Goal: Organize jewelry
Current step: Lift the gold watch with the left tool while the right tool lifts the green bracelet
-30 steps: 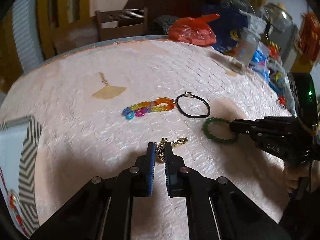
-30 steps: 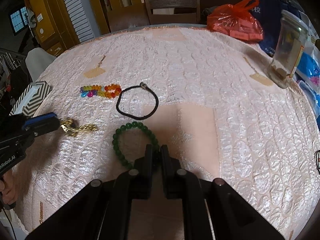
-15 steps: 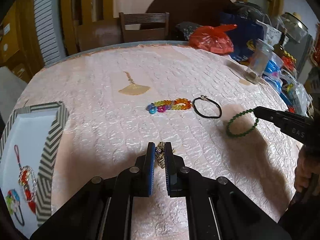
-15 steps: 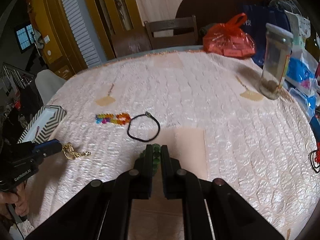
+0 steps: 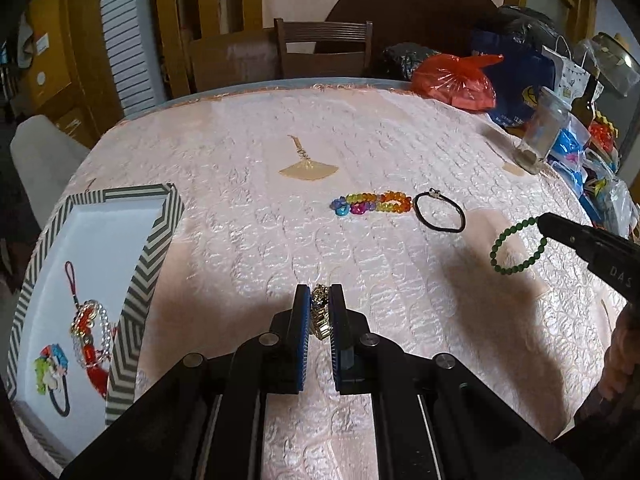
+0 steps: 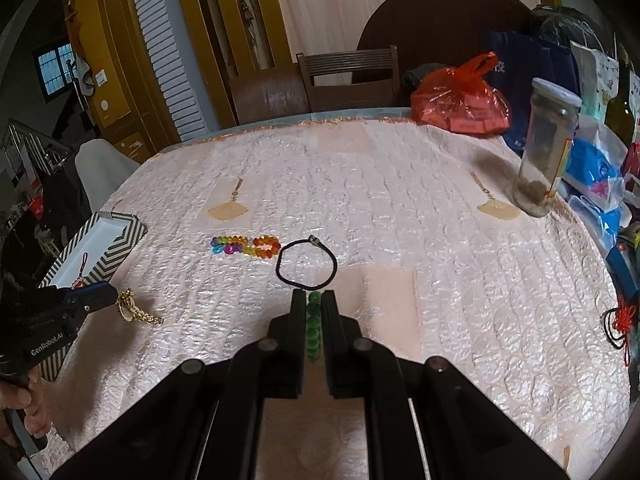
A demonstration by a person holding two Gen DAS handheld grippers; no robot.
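The left hand-held gripper [image 5: 319,312] is closed tight on a gold metal chain bracelet [image 5: 320,316], pinched between its blue-padded fingers and lifted off the round desk under a pale pink textured cloth [image 5: 360,140]. From the right wrist view that same chain [image 6: 134,312] dangles from the tip, its loose end hanging down close to the cloth; I cannot tell whether it touches.

The right hand-held gripper [image 6: 313,312] is clamped on a green round-bead bracelet [image 6: 313,332], of which its own camera shows only a short row of beads between the fingers. The left wrist view shows the whole green loop [image 5: 518,246] hanging from the gripper tip, clear of the desk.

Only the left wrist view looks into the white tray with a black-and-white chevron rim [image 5: 156,240] at the desk's left edge: three pieces lie inside, a red tasselled charm with clear beads [image 5: 90,332], a green-and-blue floral hair tie [image 5: 50,368], and a thin red cord loop [image 5: 72,276].

Two pieces lie on the cloth, just beside each other: one rainbow plastic-bead bracelet [image 5: 372,203] and one black elastic band with a metal clasp [image 5: 439,212]. Only the right view shows one red-and-black cord piece [image 6: 618,322] at the far right edge.
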